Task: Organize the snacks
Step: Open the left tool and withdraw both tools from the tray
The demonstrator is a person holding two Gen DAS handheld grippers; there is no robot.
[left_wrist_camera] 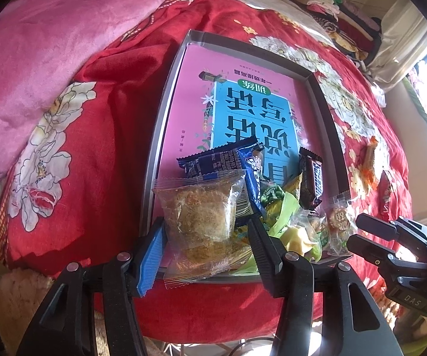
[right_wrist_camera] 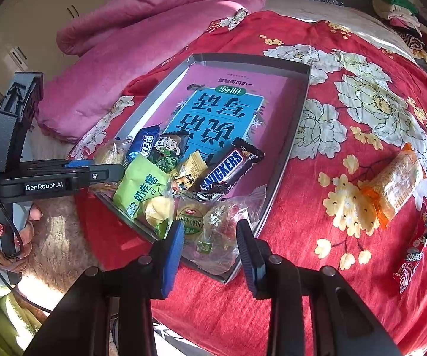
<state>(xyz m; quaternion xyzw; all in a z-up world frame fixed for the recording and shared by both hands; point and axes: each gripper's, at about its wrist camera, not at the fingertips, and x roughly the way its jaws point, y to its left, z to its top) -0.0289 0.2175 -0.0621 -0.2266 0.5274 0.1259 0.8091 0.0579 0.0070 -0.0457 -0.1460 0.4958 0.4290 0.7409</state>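
Both hand-held grippers released over the tray's (right_wrist_camera: 298,115) crowded near edge, far half uncluttered.

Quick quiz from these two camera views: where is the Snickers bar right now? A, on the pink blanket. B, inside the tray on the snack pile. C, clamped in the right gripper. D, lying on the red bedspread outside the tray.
B: the Snickers bar lies inside the tray on the pile of snacks, while the right gripper hangs open near the tray's front corner and grips nothing.
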